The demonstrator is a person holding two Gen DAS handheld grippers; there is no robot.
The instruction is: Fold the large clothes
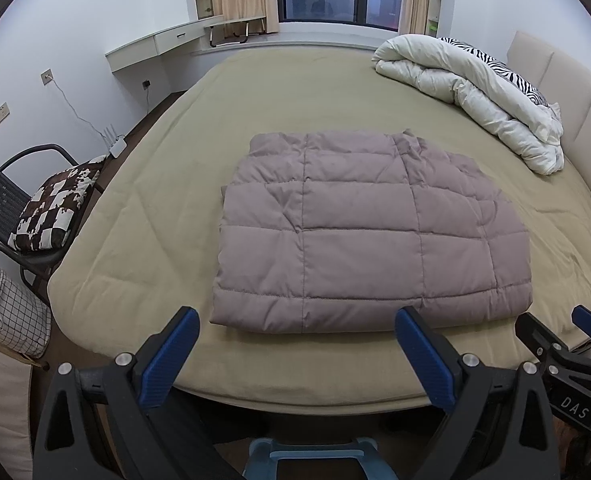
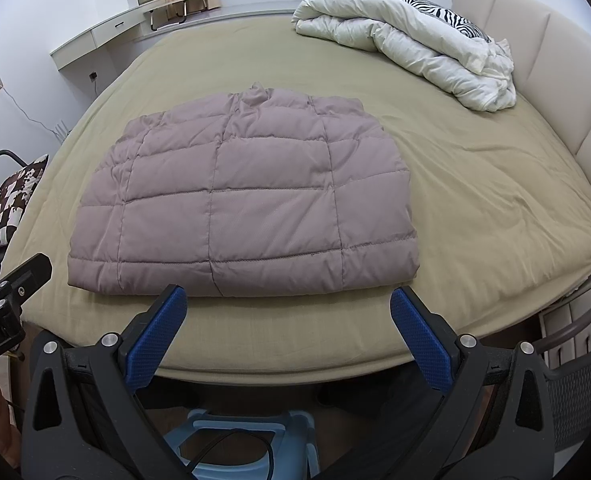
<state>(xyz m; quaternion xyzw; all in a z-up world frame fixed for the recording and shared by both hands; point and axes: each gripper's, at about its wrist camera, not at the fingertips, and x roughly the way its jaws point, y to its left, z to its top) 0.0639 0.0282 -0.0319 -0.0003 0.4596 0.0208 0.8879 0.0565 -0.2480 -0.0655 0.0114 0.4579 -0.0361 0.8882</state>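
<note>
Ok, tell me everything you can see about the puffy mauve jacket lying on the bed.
The jacket is a dusty mauve, quilted down-style garment with stitched rectangular panels and a matte woven-looking shell. It is folded into a thick, roughly rectangular bundle, sleeves tucked out of sight, with a small collar nub at its far edge. It lies flat on the olive bedspread near the front edge of the bed, apart from the white duvet. Neither gripper touches it.

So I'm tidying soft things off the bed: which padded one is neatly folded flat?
The mauve quilted jacket, a flat rectangle mid-bed; the white duvet is heaped by the headboard.
</note>
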